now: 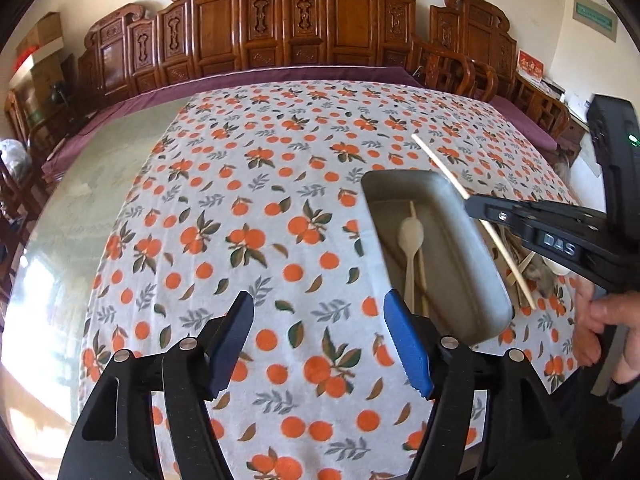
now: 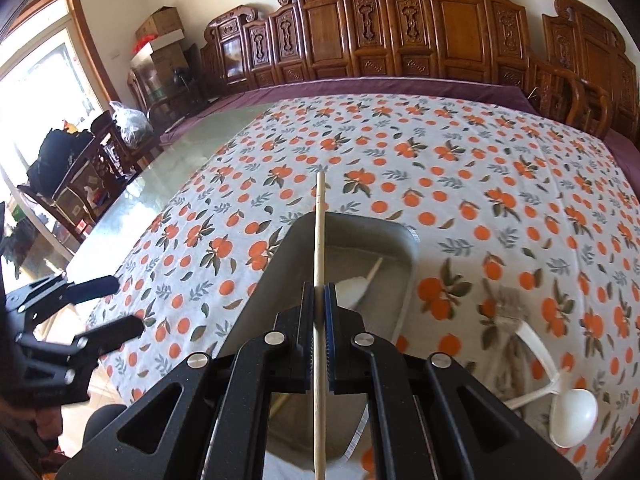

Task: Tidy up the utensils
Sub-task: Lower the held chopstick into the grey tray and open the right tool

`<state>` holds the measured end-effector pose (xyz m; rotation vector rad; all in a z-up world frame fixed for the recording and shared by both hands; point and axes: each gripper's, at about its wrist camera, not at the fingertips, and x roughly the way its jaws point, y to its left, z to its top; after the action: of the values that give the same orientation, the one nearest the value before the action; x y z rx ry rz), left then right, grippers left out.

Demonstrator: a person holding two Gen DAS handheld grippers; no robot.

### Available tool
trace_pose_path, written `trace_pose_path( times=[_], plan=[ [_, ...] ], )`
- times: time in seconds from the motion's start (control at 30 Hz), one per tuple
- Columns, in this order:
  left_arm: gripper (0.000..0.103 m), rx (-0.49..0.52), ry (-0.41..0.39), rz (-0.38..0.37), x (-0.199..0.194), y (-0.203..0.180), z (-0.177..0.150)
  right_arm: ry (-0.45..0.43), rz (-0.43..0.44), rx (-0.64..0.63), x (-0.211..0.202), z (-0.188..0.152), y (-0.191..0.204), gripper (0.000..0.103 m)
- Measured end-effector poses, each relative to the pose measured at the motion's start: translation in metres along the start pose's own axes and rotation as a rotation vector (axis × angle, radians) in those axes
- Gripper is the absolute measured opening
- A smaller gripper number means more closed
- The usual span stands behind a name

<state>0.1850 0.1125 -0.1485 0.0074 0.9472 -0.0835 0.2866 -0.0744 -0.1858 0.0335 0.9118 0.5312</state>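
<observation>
My right gripper is shut on a wooden chopstick and holds it above the grey metal tray. In the left wrist view the same gripper and chopstick hang over the tray's right side. A white plastic spoon and a chopstick lie inside the tray. My left gripper is open and empty, low over the cloth left of the tray. Loose white spoons and utensils lie on the cloth right of the tray.
The table carries a white cloth with orange fruit print; bare glass tabletop shows at the left. Carved wooden chairs line the far edge. A person's hand holds the right gripper.
</observation>
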Motion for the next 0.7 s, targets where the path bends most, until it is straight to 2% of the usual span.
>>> trace_pose_path(
  times=[0.2,0.4,0.7],
  plan=[
    [0.065,-0.016,-0.003,0.012,0.002,0.011,-0.01,0.037,-0.014,0.036,0.03,-0.006,0.005,0.006],
    [0.065,-0.022,-0.005,0.016,0.003,0.015,-0.012,0.052,-0.033,0.046,0.041,-0.014,0.002,0.006],
    [0.065,-0.018,-0.026,0.011,-0.005,0.007,-0.01,0.003,-0.012,0.028,0.019,-0.019,-0.004,0.008]
  ],
)
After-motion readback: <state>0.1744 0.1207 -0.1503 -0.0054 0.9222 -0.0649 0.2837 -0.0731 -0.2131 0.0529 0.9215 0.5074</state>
